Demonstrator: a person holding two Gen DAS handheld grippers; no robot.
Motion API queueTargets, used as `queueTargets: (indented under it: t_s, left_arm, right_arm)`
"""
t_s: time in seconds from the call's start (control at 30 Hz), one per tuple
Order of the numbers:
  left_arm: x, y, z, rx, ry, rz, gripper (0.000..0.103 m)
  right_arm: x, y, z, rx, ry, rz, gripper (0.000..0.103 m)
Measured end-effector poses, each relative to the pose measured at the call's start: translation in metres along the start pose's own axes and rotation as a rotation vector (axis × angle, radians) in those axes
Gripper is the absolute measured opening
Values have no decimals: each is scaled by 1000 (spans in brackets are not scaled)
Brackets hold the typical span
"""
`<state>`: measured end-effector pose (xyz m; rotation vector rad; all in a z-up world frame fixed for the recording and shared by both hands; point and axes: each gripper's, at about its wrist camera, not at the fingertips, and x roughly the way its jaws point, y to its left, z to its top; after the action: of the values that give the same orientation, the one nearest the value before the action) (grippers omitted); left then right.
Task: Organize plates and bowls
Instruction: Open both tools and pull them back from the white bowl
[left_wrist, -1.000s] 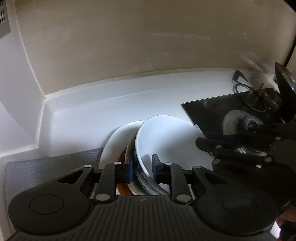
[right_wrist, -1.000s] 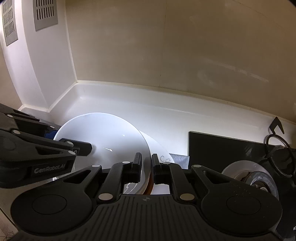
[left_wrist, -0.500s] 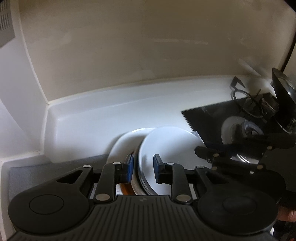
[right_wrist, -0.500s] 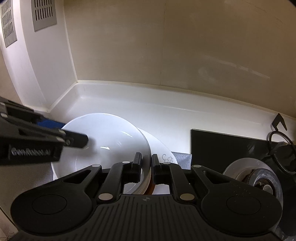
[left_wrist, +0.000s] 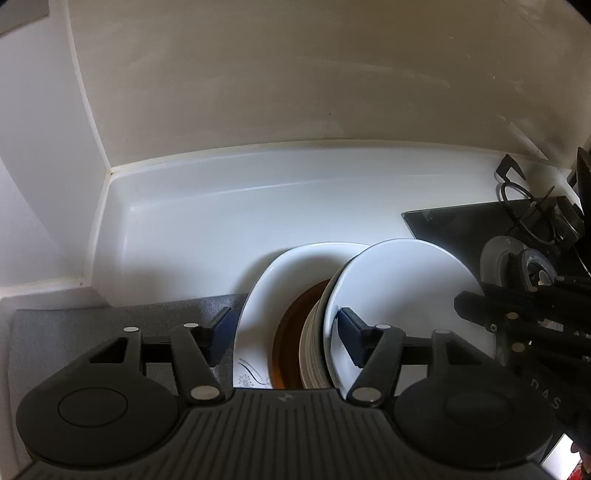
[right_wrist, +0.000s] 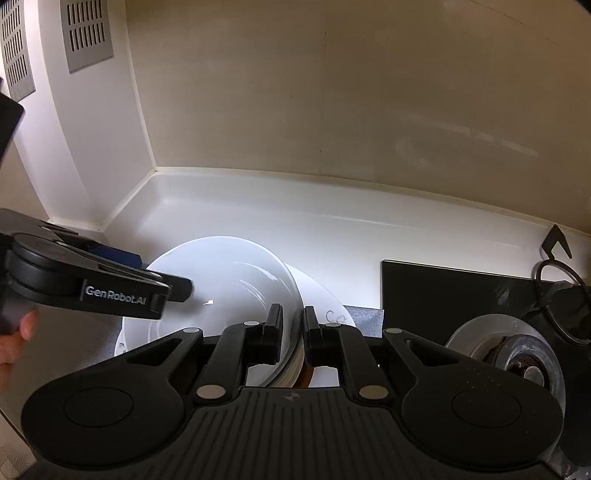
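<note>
A white bowl (left_wrist: 399, 291) tops a stack of white bowls (left_wrist: 312, 347) that sits on a brown dish (left_wrist: 291, 325) and a white plate with a floral print (left_wrist: 258, 306). My left gripper (left_wrist: 282, 332) is open and its jaws are opening. One pad is inside the top bowl, the other over the grey mat, and neither presses on it. My right gripper (right_wrist: 293, 328) is shut on the white bowl's (right_wrist: 221, 280) near rim. In the left wrist view the right gripper (left_wrist: 476, 310) shows at the right. The left gripper (right_wrist: 155, 273) shows at the left in the right wrist view.
The stack stands on a grey mat (left_wrist: 74, 332) on a white counter (left_wrist: 221, 221) in a wall corner. A black glass hob (right_wrist: 443, 291) with a burner (right_wrist: 517, 358) and pan support lies to the right. Vent grilles (right_wrist: 86, 33) are on the left wall. A person's hand (right_wrist: 14, 332) holds the left gripper.
My left gripper's jaws have spread wide off the top bowl's rim, and the gripper has shifted a little over the stack. My right gripper has stayed shut on the bowl.
</note>
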<state>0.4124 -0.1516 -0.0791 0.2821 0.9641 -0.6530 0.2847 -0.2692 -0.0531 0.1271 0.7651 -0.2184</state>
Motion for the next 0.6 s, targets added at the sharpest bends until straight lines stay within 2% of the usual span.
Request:
queueTargets:
  t_s: [0.1, 0.2, 0.27, 0.33, 0.47, 0.6]
  left_arm:
    - [-2, 0, 0, 0, -1, 6, 69]
    - [-7, 1, 1, -10, -20, 15, 82]
    - [-11, 1, 1, -15, -37, 13, 85]
    - [-15, -1, 2, -19, -45, 12, 86]
    - [-18, -4, 3, -17, -58, 12, 89]
    - [-22, -9, 3, -11, -67, 21, 91]
  right_arm:
    - [3, -3, 0, 10, 7, -4, 13]
    - [8, -10, 0, 69, 18, 15, 14]
    - [10, -13, -1, 93, 23, 25, 15]
    - [14, -15, -1, 101, 27, 27, 20]
    - [31, -26, -3, 156, 75, 42, 38]
    - [39, -35, -6, 229, 87, 72, 44]
